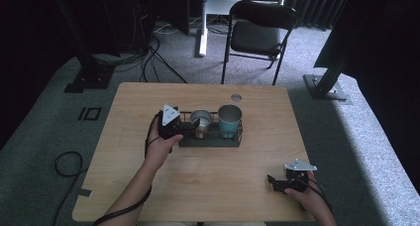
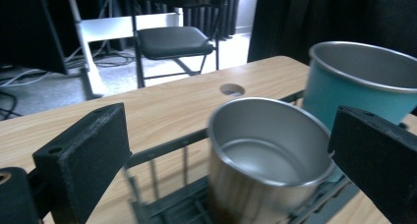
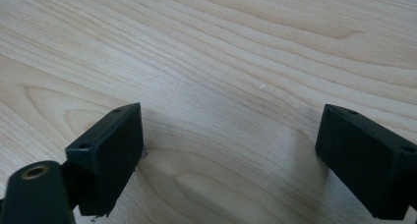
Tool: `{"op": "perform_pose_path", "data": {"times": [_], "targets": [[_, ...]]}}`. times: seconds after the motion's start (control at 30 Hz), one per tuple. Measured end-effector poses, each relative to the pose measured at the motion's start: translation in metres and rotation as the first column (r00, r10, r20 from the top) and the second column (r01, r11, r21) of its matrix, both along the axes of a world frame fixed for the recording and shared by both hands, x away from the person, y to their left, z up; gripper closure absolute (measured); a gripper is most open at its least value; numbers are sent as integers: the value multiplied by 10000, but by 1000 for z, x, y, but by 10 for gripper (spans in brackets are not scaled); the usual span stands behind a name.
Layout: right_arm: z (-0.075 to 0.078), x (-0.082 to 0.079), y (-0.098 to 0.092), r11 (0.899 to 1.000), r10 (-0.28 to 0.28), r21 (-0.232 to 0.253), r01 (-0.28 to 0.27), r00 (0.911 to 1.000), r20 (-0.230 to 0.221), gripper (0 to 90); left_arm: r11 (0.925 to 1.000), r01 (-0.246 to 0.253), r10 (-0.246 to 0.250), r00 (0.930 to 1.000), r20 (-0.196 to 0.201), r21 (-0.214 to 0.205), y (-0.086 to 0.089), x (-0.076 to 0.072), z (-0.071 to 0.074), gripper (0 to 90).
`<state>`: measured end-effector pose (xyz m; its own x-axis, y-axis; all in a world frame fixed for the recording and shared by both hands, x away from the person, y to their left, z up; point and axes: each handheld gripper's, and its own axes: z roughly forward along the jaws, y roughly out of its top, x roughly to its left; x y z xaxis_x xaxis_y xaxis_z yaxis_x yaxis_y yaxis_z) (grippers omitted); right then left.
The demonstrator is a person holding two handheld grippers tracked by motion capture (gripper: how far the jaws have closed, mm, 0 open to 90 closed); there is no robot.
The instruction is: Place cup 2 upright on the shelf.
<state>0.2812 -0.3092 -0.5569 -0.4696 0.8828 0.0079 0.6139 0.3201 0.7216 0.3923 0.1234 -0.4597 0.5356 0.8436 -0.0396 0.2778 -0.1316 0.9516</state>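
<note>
A black wire rack [image 1: 210, 141] stands at the middle of the wooden table [image 1: 198, 186]. It holds an empty steel cup [image 1: 201, 119] on the left and an empty teal cup [image 1: 230, 118] on the right, both upright. My left gripper [image 1: 190, 129] is at the rack's left end, level with the steel cup. In the left gripper view the steel cup [image 2: 265, 155] sits between the wide-apart jaws of my left gripper [image 2: 231, 135], untouched by them, with the teal cup [image 2: 354, 81] behind it. My right gripper [image 1: 272, 180] rests open near the table's front right; nothing lies between its jaws [image 3: 231, 145].
A round cable hole [image 1: 236, 97] sits in the tabletop behind the rack. A black folding chair [image 1: 257, 32] stands beyond the far edge. Cables lie on the carpet at the left, and dark stand bases flank the table.
</note>
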Motion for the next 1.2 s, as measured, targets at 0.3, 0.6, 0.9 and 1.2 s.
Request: {"op": "perform_pose_path", "data": {"times": [0.3,0.6,0.9,1.2], "targets": [[0,0,0,10000,-3,4,3,10000,0,105,9995,-304,304,9995,-4,-17,19,-3,0,29],[0,0,0,10000,-2,4,2,10000,1,105,9976,-688,689,9975,-152,76,40,-9,-5,28],[0,0,0,10000,0,3,0,10000,1,105,9955,-943,944,9952,-259,76,60,-17,-11,28],[0,0,0,10000,-1,4,1,10000,2,105,9940,-1086,1090,9930,-451,119,80,-30,-18,28]]}}
